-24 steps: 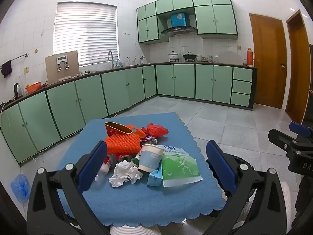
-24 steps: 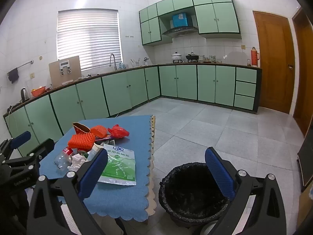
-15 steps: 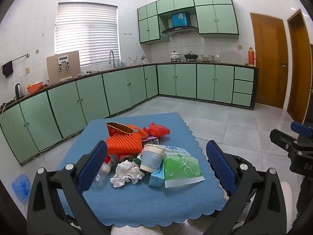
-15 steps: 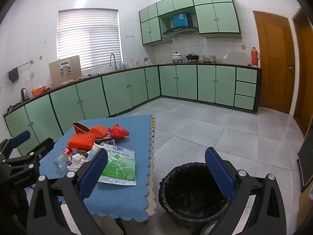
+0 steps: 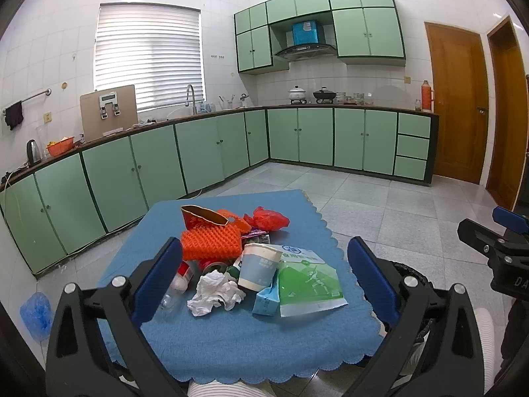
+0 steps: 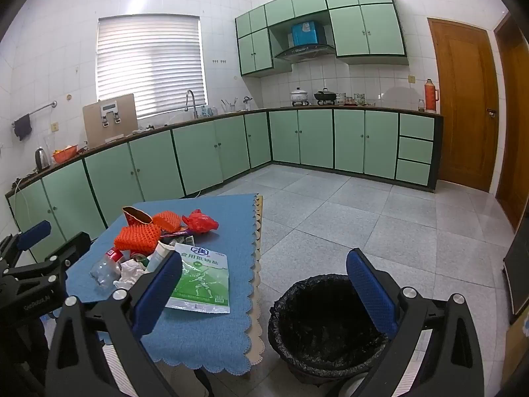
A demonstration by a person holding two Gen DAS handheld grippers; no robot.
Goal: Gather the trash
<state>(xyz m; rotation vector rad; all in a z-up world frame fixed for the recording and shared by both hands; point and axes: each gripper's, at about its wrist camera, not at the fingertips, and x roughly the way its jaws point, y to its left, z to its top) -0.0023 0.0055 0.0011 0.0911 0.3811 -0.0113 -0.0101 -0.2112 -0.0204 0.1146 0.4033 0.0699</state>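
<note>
A pile of trash lies on a blue-clothed table [image 5: 231,337]: a crumpled white tissue [image 5: 216,292], a paper cup [image 5: 259,266], a green and white bag [image 5: 307,279], a small blue carton [image 5: 266,302], orange foam netting [image 5: 211,244], a red plastic bag [image 5: 269,218] and a clear bottle [image 6: 105,268]. My left gripper [image 5: 264,278] is open and empty, held in front of the pile. My right gripper [image 6: 264,292] is open and empty, above the gap between the table [image 6: 211,337] and a black-lined trash bin [image 6: 325,324].
Green cabinets [image 5: 132,172] run along the left and far walls. Wooden doors [image 6: 463,106] stand at the right. The bin sits on the tiled floor [image 6: 347,205] right of the table. A blue bag [image 5: 34,311] lies on the floor at left.
The left gripper has drifted slightly, so the pile sits a little further right in its view. The right gripper has barely moved. Both stay open.
</note>
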